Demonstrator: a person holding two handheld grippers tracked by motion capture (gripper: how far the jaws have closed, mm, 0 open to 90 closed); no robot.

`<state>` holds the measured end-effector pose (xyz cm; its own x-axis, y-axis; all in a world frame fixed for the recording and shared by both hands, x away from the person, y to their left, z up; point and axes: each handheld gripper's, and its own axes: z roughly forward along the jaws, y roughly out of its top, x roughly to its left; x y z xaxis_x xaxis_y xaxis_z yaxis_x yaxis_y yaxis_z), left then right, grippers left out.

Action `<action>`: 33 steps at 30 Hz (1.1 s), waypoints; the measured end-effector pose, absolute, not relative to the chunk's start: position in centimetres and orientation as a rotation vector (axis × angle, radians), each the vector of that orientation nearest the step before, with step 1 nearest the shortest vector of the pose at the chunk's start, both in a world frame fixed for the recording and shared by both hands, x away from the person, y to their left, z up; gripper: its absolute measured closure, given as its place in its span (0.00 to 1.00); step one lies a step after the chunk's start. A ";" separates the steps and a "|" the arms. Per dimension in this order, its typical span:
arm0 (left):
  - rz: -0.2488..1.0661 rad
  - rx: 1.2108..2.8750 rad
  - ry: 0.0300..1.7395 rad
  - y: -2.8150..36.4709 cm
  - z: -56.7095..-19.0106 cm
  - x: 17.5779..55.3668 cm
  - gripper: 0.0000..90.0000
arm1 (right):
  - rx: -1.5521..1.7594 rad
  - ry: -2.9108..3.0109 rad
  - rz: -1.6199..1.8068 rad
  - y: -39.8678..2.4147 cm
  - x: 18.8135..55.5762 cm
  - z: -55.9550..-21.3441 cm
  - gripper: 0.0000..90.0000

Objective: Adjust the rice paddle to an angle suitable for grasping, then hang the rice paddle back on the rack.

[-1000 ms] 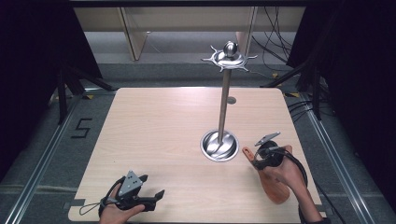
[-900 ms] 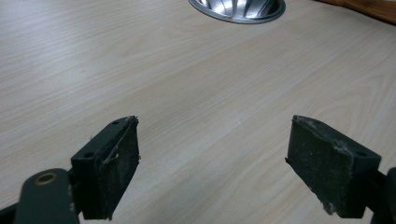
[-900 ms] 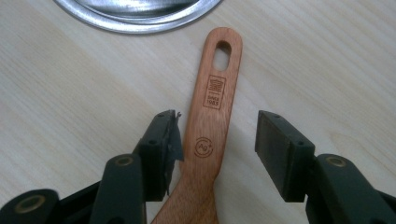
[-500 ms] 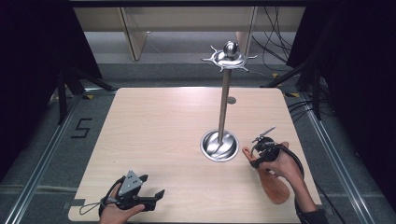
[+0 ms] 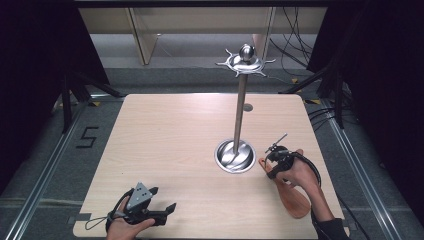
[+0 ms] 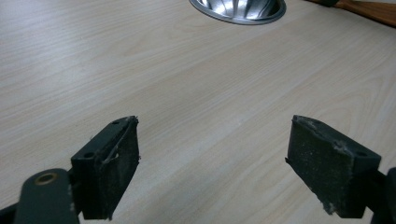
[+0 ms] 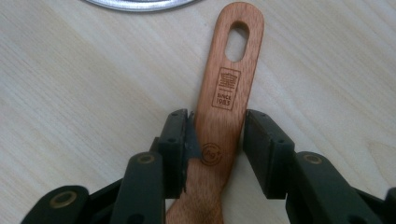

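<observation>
A wooden spatula [image 5: 294, 199] lies flat near the table's right edge, its handle pointing at the metal stand's base [image 5: 235, 156]. My right gripper [image 5: 273, 161] reaches down over that handle. In the right gripper view its jaws have just been closing, and both pads now touch the sides of the spatula handle [image 7: 229, 88] below its hanging hole; my right gripper [image 7: 217, 140] holds it against the table. My left gripper [image 5: 161, 211] rests at the front left, open, with nothing between its fingers [image 6: 212, 158].
The metal stand has a tall pole [image 5: 240, 110] and a spiked disc top [image 5: 245, 62], set right of the table's centre. Its dished base [image 6: 238, 7] shows at the top of the left gripper view. Cables lie on the floor behind the table.
The right gripper's jaws have narrowed onto the spatula handle and the right hand shifted slightly. The left hand and gripper have not moved.
</observation>
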<state>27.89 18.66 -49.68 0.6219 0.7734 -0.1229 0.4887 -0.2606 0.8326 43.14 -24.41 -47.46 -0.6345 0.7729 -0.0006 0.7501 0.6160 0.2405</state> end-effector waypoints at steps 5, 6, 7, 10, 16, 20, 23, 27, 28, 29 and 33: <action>0.389 1.921 1.005 18.7 -49.7 27.9 0.18 | 1.210 2.785 0.277 -23.7 43.4 -47.3 0.73; 0.384 1.919 1.001 18.7 -49.7 27.9 0.18 | 1.219 2.775 0.268 -23.5 43.4 -47.3 0.73; 0.396 1.922 1.006 18.7 -49.6 27.9 0.18 | 1.195 2.780 0.257 -23.4 43.4 -47.3 0.73; 0.399 1.921 1.006 18.8 -49.5 27.8 0.18 | 1.160 2.772 0.231 -23.3 43.3 -47.3 0.73; 0.389 1.904 0.999 18.7 -49.5 27.8 0.18 | 1.099 2.777 0.195 -22.9 42.9 -47.3 0.73; 0.399 1.922 0.997 18.9 -49.5 27.8 0.18 | 1.082 2.749 0.204 -22.9 42.4 -46.7 0.73; 0.402 1.925 0.996 18.8 -49.5 27.8 0.18 | 1.041 2.739 0.244 -23.1 41.9 -45.9 0.73; 0.400 1.924 0.995 18.8 -49.5 27.8 0.18 | 1.035 2.727 0.298 -23.6 41.4 -45.3 0.73; 0.402 1.924 0.996 18.8 -49.5 27.8 0.18 | 1.047 2.720 0.309 -23.7 41.2 -45.3 0.73; 0.401 1.914 0.999 18.7 -49.5 27.7 0.18 | 1.029 2.716 0.316 -23.8 41.2 -45.2 0.73; 0.410 1.932 0.990 18.8 -49.5 27.8 0.18 | 1.044 2.700 0.355 -24.2 40.9 -44.8 0.73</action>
<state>27.77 18.85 -49.46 0.6246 0.7744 -0.1007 0.4764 -0.2757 0.8348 40.91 -24.17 -44.76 -0.7219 0.6813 -0.1208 0.6271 0.7180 0.3022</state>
